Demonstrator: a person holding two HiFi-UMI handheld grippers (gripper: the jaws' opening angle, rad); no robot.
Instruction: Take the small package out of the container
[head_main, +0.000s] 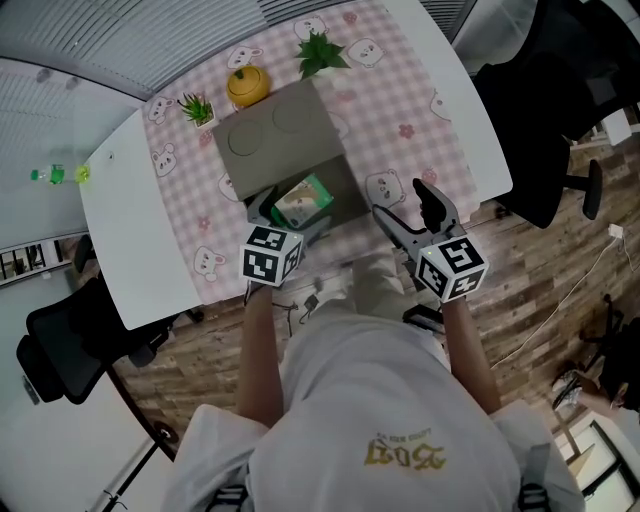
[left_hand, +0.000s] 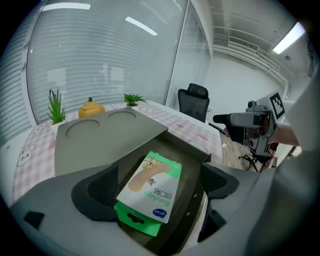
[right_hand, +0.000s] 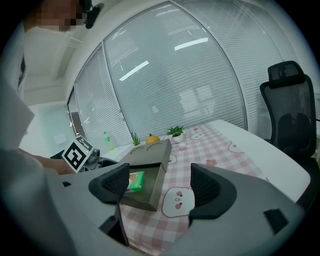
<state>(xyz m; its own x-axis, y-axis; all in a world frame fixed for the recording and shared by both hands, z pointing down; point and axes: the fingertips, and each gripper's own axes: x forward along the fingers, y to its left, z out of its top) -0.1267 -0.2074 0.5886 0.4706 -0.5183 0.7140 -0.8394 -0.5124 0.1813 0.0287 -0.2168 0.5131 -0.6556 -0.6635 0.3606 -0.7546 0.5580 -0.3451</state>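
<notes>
Small package (head_main: 301, 201), white and green, printed "Bandage" beside a plaster picture with a blue oval logo too small to read, lies flat in the open drawer section of the grey container (head_main: 280, 135). Left tool (left_hand: 157, 182): jaws apart, one each side of the package, not clamped on it. Right tool (right_hand: 160, 186): jaws apart with nothing gripped, over the pink checked cloth (head_main: 400, 110) covering the surface, just beside the container.

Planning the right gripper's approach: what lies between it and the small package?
The grey container's side wall and a strip of checked tablecloth separate the right gripper from the small package, in the right gripper view.
</notes>
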